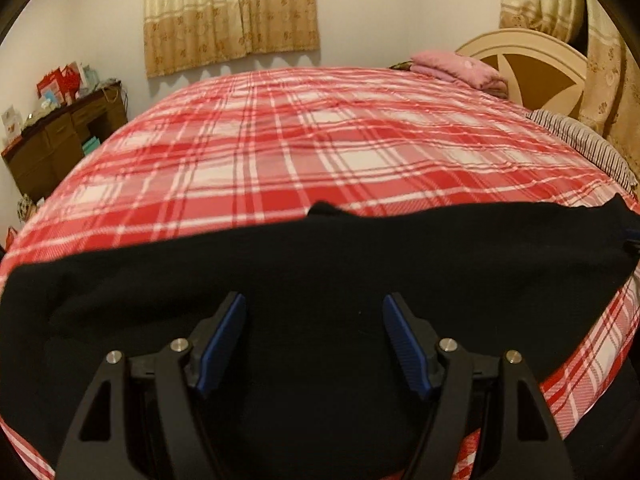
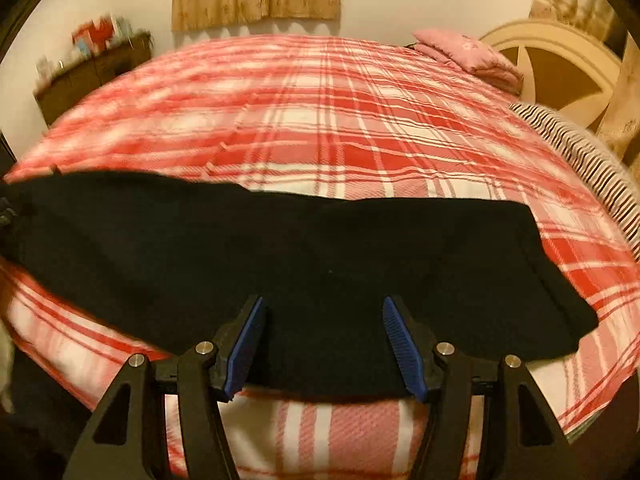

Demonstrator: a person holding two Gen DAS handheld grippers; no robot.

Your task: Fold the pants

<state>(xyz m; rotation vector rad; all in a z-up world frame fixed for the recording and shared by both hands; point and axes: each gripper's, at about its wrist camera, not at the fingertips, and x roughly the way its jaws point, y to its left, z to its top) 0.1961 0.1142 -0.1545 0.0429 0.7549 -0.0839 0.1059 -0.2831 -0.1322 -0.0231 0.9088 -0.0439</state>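
Black pants (image 1: 320,256) lie flat across the near side of the red plaid bed cover (image 1: 300,140), folded into a long band. In the left wrist view my left gripper (image 1: 314,298) hovers over the cloth with its blue pads (image 1: 224,340) spread wide and nothing pinched between them. Seen from the right wrist, the pants (image 2: 280,248) stretch from the left edge to a squared end at the right. My right gripper (image 2: 324,300) stands open above their near edge, close to the bed's front; nothing is gripped. Whether the pads touch the cloth is unclear.
A folded pink blanket (image 1: 460,68) lies at the far right by the cream headboard (image 1: 532,64). Striped cloth (image 1: 580,140) hangs at the bed's right side. A brown dresser (image 1: 60,140) with clutter stands at the left wall. Curtains (image 1: 228,12) hang behind.
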